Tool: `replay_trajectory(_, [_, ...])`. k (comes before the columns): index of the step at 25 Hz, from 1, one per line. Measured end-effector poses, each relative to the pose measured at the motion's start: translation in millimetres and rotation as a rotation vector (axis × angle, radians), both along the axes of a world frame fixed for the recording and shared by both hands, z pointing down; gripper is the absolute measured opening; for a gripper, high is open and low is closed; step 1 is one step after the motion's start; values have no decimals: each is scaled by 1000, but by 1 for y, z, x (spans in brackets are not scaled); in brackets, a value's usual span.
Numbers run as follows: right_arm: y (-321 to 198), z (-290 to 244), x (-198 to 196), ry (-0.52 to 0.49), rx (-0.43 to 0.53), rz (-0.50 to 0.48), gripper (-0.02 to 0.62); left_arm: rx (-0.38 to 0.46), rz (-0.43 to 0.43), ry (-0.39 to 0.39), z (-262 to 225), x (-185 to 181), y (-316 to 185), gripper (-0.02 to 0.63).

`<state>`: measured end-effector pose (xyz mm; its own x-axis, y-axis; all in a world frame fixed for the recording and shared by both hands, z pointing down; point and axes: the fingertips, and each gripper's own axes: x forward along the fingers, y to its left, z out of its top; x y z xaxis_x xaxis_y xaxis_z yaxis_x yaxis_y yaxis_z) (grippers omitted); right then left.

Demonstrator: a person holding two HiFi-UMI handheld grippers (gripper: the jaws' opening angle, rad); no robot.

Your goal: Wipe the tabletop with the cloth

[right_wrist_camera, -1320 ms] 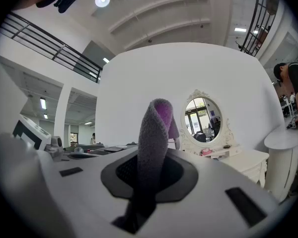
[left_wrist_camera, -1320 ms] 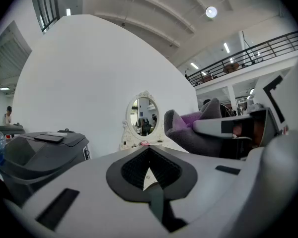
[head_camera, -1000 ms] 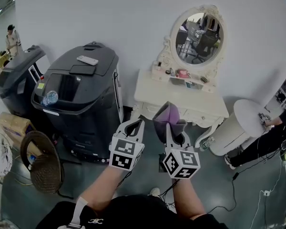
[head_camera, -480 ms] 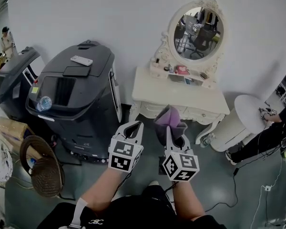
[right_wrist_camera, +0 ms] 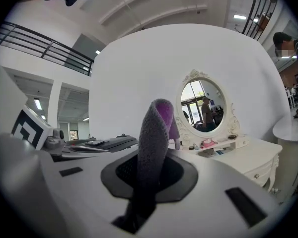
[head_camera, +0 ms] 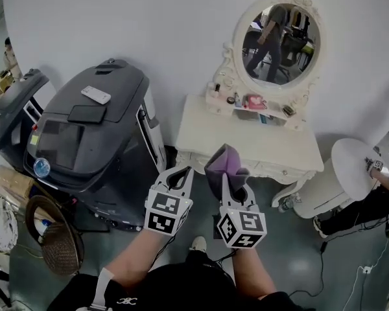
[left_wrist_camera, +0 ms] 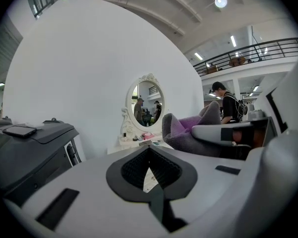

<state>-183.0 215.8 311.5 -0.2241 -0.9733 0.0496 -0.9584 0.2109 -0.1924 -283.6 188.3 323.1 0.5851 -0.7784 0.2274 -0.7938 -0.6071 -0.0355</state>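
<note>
A purple-and-grey cloth [head_camera: 224, 161] sticks up folded from my right gripper [head_camera: 227, 177], which is shut on it. In the right gripper view the cloth [right_wrist_camera: 154, 133] rises between the jaws of the right gripper [right_wrist_camera: 148, 170]. My left gripper [head_camera: 184, 172] is held level beside it, shut with nothing in it, and its tips meet in the left gripper view [left_wrist_camera: 149, 151]. Both hang in the air in front of a white dressing table [head_camera: 246, 138], short of its front edge. The cloth [left_wrist_camera: 188, 131] also shows at the right of the left gripper view.
An oval mirror [head_camera: 279, 36] stands on the table's back, with small bottles and a pink item [head_camera: 251, 101] on its shelf. A large black machine [head_camera: 91, 128] is close on the left, and a round white side table [head_camera: 355, 168] on the right. Cables lie on the floor.
The dressing table and mirror have grown larger and nearer in the view, and the black machine has slid left. Both grippers keep their pose, the cloth still held.
</note>
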Motion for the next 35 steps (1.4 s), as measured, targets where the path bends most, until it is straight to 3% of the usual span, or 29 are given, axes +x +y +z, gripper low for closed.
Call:
replay_trajectory(7, [-94, -4, 44, 6, -8, -66, 49, -19, -65, 14, -5, 38, -93, 2])
replay_trajectory(14, [-153, 13, 67, -7, -49, -117, 49, -38, -134, 17, 4, 52, -143, 2])
replay_trajectory(23, [-222, 37, 62, -16, -107, -147, 49, -100, -164, 13, 27, 44, -208, 2])
replay_trajectory(30, [-310, 44, 49, 21, -131, -120, 49, -116, -121, 61, 38, 38, -304, 2])
replay_trajectory(35, [-383, 45, 26, 56, -161, -111, 49, -135, -110, 96, 40, 12, -371, 2])
